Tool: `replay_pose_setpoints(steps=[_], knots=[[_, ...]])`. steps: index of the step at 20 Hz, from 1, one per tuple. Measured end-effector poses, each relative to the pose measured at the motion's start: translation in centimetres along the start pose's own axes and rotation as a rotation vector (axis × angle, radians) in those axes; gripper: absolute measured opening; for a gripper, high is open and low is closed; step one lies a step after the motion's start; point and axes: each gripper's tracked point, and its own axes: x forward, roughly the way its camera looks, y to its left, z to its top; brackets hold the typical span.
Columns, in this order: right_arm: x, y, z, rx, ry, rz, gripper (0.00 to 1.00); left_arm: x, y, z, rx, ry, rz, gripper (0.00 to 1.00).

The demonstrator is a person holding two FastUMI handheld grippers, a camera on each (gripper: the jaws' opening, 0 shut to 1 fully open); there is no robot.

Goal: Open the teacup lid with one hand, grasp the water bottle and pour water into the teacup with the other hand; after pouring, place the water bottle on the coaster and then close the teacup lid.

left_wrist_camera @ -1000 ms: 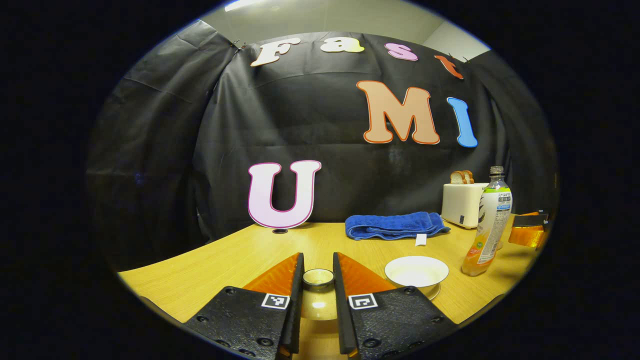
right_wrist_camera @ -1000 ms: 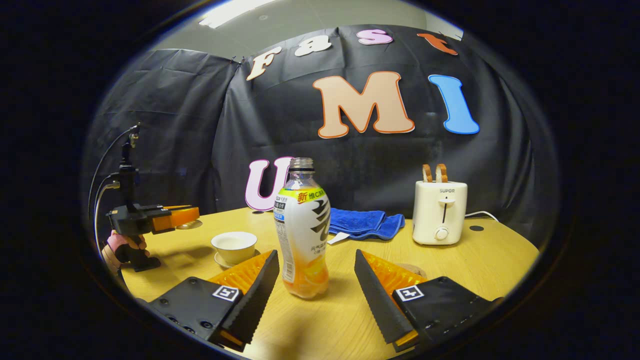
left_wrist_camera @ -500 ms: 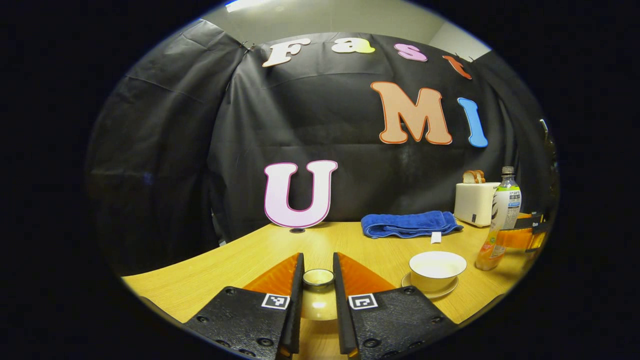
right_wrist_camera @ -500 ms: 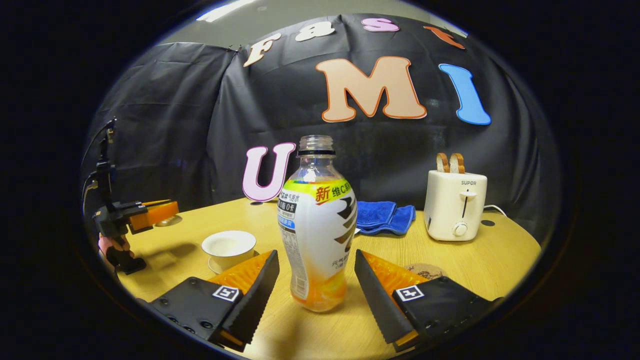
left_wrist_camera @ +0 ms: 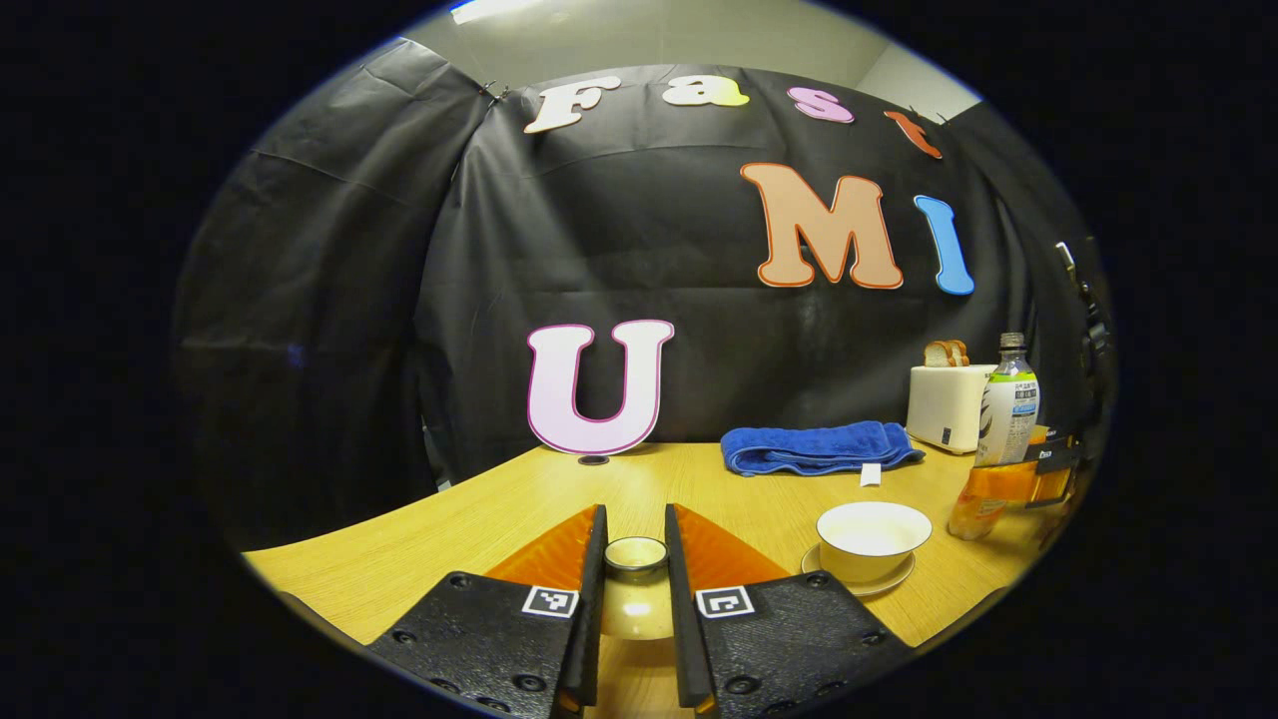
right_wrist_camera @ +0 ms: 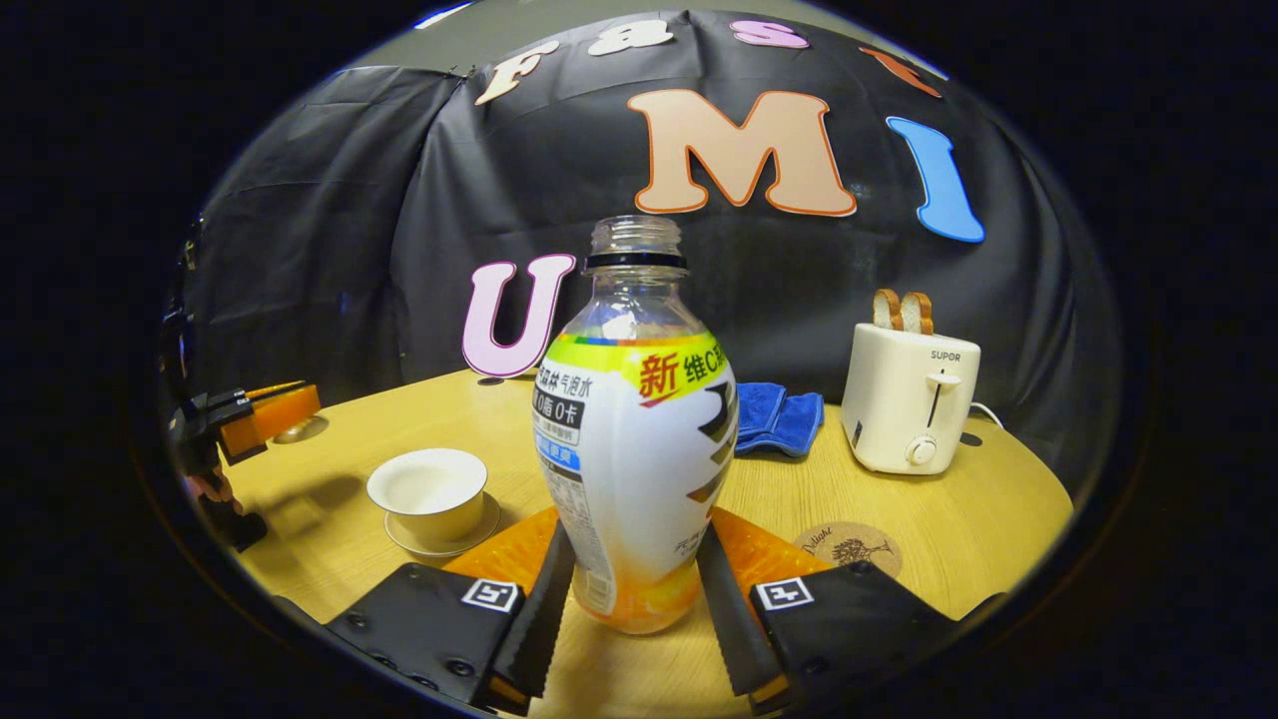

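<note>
Status: lid is off. Left gripper (left_wrist_camera: 636,589) has both fingers closed on the teacup lid (left_wrist_camera: 636,584), pinching its knob, held above the wooden table (left_wrist_camera: 519,509) toward the left edge, well apart from the cup. The white teacup (right_wrist_camera: 426,491) sits open on its saucer (right_wrist_camera: 442,534) near the front edge; I cannot tell whether any liquid is in it.

Right gripper (right_wrist_camera: 629,609): both fingers look pressed against the lower body of the water bottle (right_wrist_camera: 635,429), 1 on each side. Bottle is upright, uncapped, base apparently on the table, with orange liquid in the lower part.

Judged progress: step 1 (open lid) done; grasp of the bottle just made or being completed. Left to do: lift and pour into the teacup, set the bottle on the coaster (right_wrist_camera: 848,547), replace the lid.

Coaster: round, brown, printed, flat on the table just right of the right gripper, bare.

Surroundings: light wood table with rounded edge. Toward the back edge lie a folded blue towel (left_wrist_camera: 817,447) and a white toaster (right_wrist_camera: 909,396) with 2 bread slices up. Black cloth wall behind; pale ceiling above it.
</note>
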Motion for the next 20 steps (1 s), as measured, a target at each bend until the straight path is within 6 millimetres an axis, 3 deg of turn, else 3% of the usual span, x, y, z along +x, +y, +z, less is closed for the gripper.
replay_pose_setpoints(steps=[2, 5, 9, 14, 20], knots=[[0.0, -0.7, 0.2, -0.046, -0.004, -0.033, 0.63, 0.0, 0.1, 0.0, 0.000, 0.000, 0.000, 0.28], [-0.3, -1.9, 0.7, -0.101, 0.011, -0.071, 0.64, 0.1, 0.2, -0.2, 0.000, 0.001, 0.000, 0.28], [-1.2, -4.3, 3.4, -0.280, -0.028, -0.162, 0.63, 0.2, 0.1, 0.0, 0.000, 0.001, -0.001, 0.28], [-2.7, -6.3, 7.5, -0.690, -0.118, -0.299, 0.63, 0.1, 0.2, 0.0, 0.000, 0.001, -0.002, 0.28], [-1.4, -3.5, 8.1, -1.003, -0.149, -0.322, 0.63, 0.1, 0.2, 0.0, 0.000, 0.001, -0.002, 0.28]])
